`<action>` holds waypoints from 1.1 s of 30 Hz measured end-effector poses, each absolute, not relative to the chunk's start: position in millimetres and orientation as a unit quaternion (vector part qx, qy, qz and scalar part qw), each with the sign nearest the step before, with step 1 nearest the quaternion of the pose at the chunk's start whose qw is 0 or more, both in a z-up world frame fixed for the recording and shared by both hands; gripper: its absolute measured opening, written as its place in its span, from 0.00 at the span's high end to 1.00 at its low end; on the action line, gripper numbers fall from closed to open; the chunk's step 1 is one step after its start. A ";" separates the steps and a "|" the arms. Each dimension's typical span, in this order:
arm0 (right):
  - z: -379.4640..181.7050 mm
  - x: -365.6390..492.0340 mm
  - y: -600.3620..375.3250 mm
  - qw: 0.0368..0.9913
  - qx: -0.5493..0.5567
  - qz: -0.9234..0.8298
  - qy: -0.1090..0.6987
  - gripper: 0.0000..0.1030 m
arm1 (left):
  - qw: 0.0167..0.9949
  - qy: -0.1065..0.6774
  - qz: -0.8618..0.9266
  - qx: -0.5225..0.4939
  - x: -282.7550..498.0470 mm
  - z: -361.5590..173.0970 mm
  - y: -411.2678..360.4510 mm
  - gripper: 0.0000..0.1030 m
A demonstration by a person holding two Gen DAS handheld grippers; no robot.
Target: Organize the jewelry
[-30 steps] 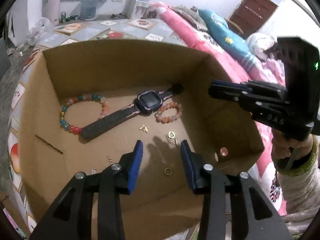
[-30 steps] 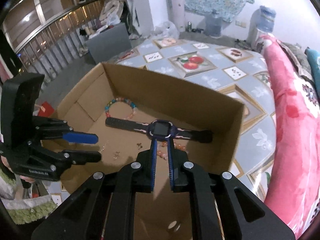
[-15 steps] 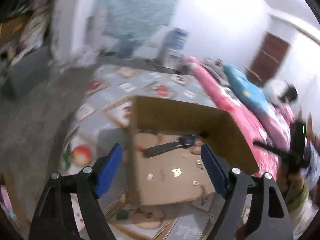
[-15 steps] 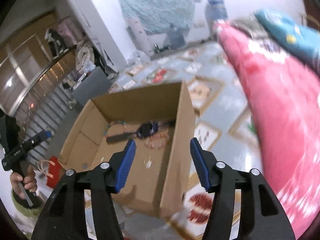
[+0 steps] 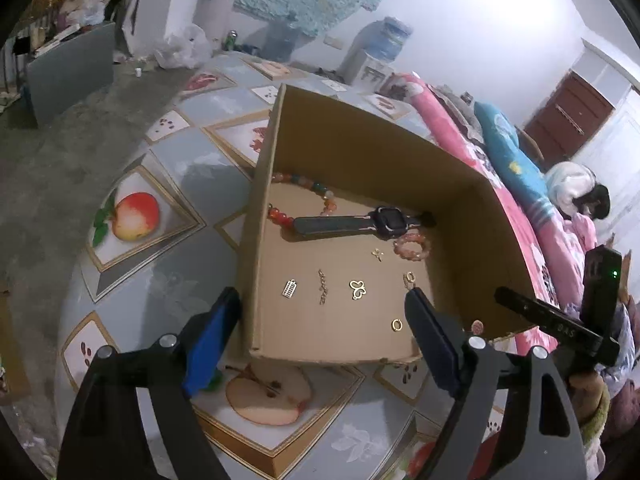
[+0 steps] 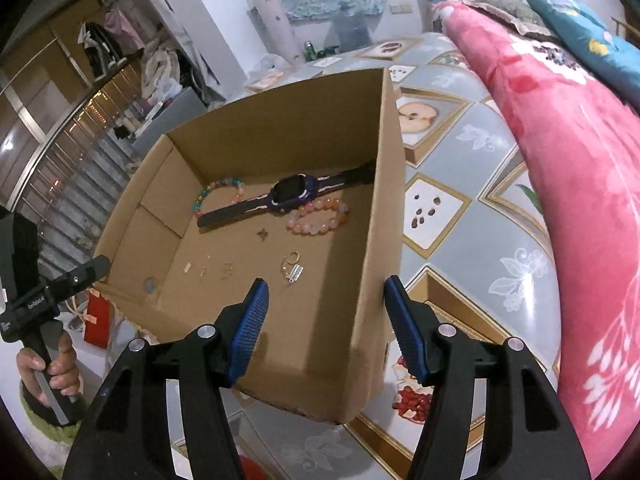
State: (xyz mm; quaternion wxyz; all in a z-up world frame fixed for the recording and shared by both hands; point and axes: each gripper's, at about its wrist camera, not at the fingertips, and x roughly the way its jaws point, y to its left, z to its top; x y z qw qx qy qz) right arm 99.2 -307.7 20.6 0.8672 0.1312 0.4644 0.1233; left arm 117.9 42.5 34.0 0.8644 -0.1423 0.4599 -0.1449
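Note:
An open cardboard box [image 5: 376, 148] [image 6: 384, 208] stands on a fruit-patterned table. Inside lie a dark smartwatch [image 5: 384, 218] [image 6: 294, 192], a multicoloured bead bracelet [image 5: 308, 188] [image 6: 218, 192], a small pink bead bracelet [image 5: 412, 246] [image 6: 318, 218] and several small gold charms and rings [image 5: 358, 290] [image 6: 292, 266]. My left gripper [image 5: 324, 340] is open and empty, held above the box's near left corner. My right gripper [image 6: 326, 324] is open and empty, straddling the box's right wall from above.
The table [image 5: 160, 280] has a grey cloth with fruit pictures. A pink and blue bedding pile [image 6: 560, 140] lies along the right side. A water dispenser [image 5: 380, 48] and clutter stand by the far wall.
Both grippers pulled up and back out of the box. The right gripper went from nearly shut over the watch to wide open; the left gripper opened wider too.

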 end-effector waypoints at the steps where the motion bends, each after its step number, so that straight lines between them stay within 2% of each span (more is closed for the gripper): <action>1: 20.7 98.4 -307.0 0.867 0.128 0.123 0.465 0.44 | 0.865 0.459 -0.144 -0.143 116.4 34.4 42.9 0.21; 16: 19.2 44.8 -304.5 0.868 0.136 0.119 0.463 0.44 | 0.860 0.466 -0.149 -0.143 45.2 41.7 44.8 0.21; 20: 27.0 28.1 -313.2 0.881 0.156 0.113 0.432 0.44 | 0.875 0.448 -0.131 -0.126 31.2 46.2 47.0 0.19; 24: 49.0 -7.5 -322.9 0.910 0.143 0.080 0.380 0.36 | 0.917 0.382 -0.083 -0.077 -1.5 69.5 48.4 0.16; 26: 54.9 -23.7 -323.4 0.918 0.136 0.076 0.365 0.31 | 0.924 0.367 -0.075 -0.074 -15.5 74.9 48.1 0.09; 28: 58.0 -37.7 -317.2 0.923 0.128 0.071 0.356 0.29 | 0.929 0.357 -0.068 -0.073 -28.4 77.8 44.5 0.06; 33: 53.9 -53.0 -283.8 0.918 0.120 0.098 0.366 0.21 | 0.935 0.351 -0.037 -0.038 -44.6 77.9 26.1 0.05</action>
